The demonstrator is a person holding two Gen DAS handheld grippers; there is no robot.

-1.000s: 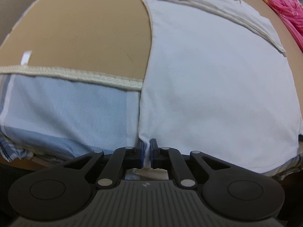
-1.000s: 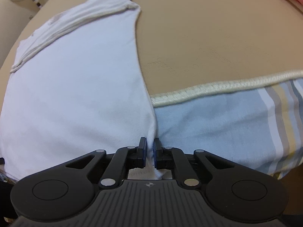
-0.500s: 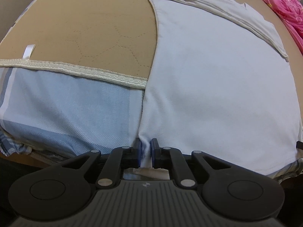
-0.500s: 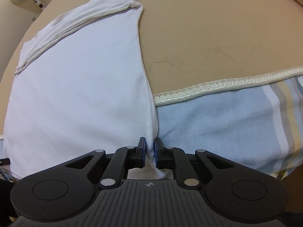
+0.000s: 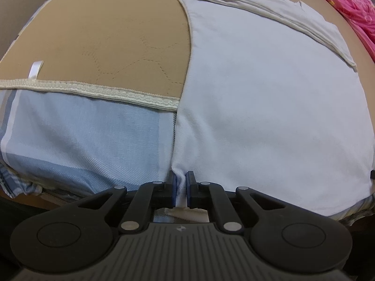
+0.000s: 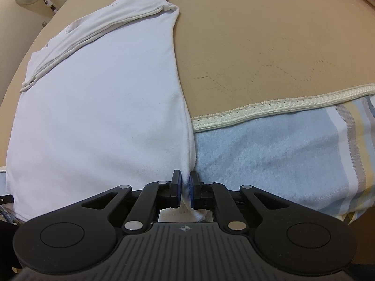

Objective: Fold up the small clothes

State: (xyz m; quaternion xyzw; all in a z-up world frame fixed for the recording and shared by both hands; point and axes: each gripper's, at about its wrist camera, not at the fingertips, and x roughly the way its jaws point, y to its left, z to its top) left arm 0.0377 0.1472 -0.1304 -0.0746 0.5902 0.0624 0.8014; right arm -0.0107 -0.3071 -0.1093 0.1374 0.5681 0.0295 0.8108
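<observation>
We had both claws pinched on the white cotton-knit T-shirt (image 5: pixel 269 117): left gripper (image 5: pixel 180 188) with jaws nearly closed on the hem corner on its side, right gripper (image 6: pixel 185 189) the same on the opposite hem corner (image 6: pixel 187 180). A thin strip of white cloth showed between each pair of pads.

Progress, as we judged it: early. Sleeves looked already tucked in, with layered seamed edges at the far end from the left claw (image 5: pixel 269 7). Body lay flat and smooth ahead of both claws, hem end draped over the near edge. The lengthwise fold, hem up to collar, was not done.

Materials: shirt soft, thin, limp knit, so it would sag between grips. It lay on a tan quilted mattress pad (image 5: pixel 117 35) with stitched hexagon lines and cream lace trim (image 5: pixel 93 91). Below the trim, a pale blue striped woven sheet (image 6: pixel 281 145). Pink printed fabric (image 5: pixel 351 7) sat far right of the left claw.
</observation>
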